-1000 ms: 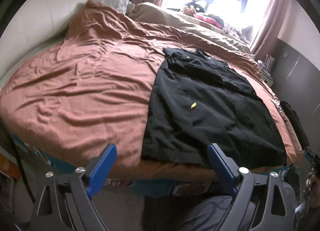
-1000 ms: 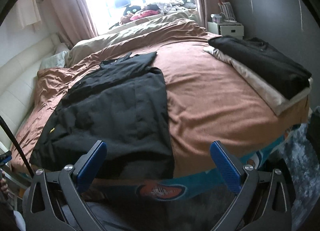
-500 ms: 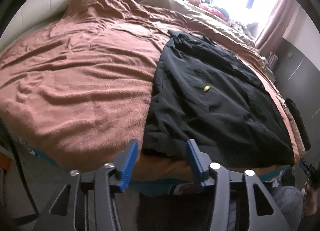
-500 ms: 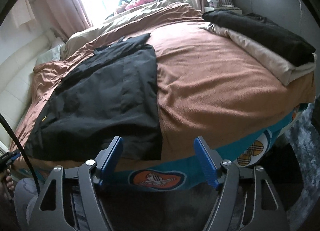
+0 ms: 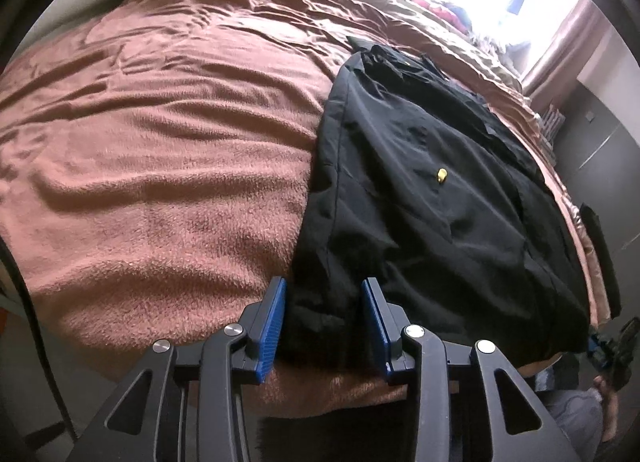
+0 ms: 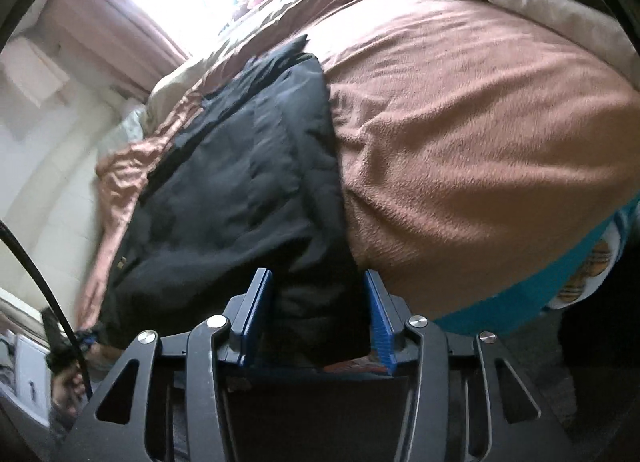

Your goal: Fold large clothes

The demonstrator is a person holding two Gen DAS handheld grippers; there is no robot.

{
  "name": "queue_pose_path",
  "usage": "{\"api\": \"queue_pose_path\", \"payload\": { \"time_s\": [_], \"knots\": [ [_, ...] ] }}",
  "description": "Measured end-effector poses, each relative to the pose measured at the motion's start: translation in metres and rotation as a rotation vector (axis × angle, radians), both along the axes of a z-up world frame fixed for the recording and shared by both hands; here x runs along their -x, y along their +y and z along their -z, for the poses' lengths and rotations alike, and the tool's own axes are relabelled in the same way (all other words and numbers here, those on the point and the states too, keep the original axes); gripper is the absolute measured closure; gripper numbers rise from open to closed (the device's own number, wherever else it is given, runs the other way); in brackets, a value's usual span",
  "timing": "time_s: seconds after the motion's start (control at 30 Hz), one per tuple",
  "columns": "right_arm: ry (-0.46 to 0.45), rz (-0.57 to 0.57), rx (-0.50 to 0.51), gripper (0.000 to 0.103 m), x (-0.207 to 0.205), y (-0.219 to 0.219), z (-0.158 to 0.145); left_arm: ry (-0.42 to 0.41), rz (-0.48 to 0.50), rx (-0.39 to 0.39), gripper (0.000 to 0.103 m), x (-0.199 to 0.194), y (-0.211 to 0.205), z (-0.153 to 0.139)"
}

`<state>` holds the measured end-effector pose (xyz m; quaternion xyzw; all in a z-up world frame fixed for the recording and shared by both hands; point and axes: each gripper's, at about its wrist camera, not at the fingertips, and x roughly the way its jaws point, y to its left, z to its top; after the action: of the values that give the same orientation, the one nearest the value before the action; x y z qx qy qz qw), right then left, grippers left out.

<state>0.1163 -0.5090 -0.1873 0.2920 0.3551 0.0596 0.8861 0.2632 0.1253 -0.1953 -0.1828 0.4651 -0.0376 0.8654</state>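
Both hand-held grippers, left [image 5: 323,290] and right [image 6: 319,282], are closing, jaws astride the black garment's [image 5: 424,198] near hem

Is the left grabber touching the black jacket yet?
Cannot tell. In the left wrist view the black jacket hem sits between the left gripper's closing jaws, but neither pad plainly presses the cloth.

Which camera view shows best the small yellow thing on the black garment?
The left wrist view. There the small yellow thing is sharp and sits mid-way on the black garment. In the right wrist view it is only a tiny, blurred spot near the garment's left edge.
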Motion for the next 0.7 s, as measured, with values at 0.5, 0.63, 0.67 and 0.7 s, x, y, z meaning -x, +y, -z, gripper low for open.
{"api": "queue_pose_path", "payload": {
  "time_s": [0.5, 0.63, 0.67, 0.7],
  "knots": [
    [-0.076, -0.035, -0.191, 0.059, -0.002, -0.016, 0.015, 0.001, -0.013, -0.126, 0.065, 0.005, -0.016, -0.001],
    [-0.055, -0.049, -0.177, 0.097, -0.003, -0.010, 0.015, -0.016, -0.049, -0.077, 0.080, 0.004, -0.004, 0.001],
    [-0.048, -0.045, -0.162, 0.098, -0.002, -0.009, 0.013, -0.021, -0.060, -0.061, 0.082, 0.007, -0.002, 0.000],
    [-0.051, -0.040, -0.149, 0.101, 0.000, -0.008, 0.009, -0.027, -0.059, -0.064, 0.086, 0.009, -0.004, -0.001]
  ]
}}
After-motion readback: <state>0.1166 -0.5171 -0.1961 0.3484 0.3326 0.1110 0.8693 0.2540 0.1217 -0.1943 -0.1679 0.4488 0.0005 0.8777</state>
